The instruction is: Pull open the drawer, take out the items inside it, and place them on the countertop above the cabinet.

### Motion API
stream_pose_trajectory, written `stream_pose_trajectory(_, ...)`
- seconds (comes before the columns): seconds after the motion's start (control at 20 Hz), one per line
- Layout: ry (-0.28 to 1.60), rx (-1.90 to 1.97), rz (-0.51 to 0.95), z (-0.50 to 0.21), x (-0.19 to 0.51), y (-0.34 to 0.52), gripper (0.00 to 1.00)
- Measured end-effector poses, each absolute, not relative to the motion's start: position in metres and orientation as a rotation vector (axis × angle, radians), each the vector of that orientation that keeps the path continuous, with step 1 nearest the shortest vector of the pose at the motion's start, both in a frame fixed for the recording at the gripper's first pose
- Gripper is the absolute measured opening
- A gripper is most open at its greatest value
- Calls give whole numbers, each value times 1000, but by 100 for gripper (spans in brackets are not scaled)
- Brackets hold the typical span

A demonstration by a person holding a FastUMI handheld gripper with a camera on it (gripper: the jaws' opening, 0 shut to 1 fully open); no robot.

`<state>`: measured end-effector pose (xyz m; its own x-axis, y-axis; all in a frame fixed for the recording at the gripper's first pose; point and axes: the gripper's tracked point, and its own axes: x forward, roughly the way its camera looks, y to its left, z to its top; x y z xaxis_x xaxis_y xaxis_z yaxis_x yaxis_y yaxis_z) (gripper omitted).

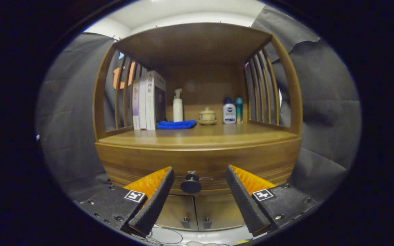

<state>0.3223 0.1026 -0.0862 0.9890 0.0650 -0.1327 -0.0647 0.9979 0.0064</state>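
Observation:
A wooden cabinet stands ahead of me with a closed drawer (200,164) below its countertop (200,138). The drawer's dark round knob (191,185) sits a little beyond my fingertips, in line with the gap between the two fingers and slightly nearer the left one. My gripper (199,172) is open, its fingers spread wide with nothing between them. What lies inside the drawer is hidden behind its front.
On the countertop stand upright books (149,100), a white pump bottle (178,106), a folded blue cloth (176,124), a small lidded ceramic pot (207,116) and two bottles (233,111). Slatted side rails flank the shelf. Two small cabinet doors (195,213) sit below the drawer.

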Motion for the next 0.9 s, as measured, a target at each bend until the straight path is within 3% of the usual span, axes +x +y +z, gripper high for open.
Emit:
stream_pose_trajectory(0.15, 184, 28, 63, -109, 350, 105, 99)
stream_pose_trajectory(0.3, 225, 45, 77, -126, 359, 112, 90)
stream_pose_trajectory(0.5, 212, 11, 63, -129, 361, 117, 61)
stream_pose_trajectory(0.9, 233, 12, 22, -132, 362, 116, 38)
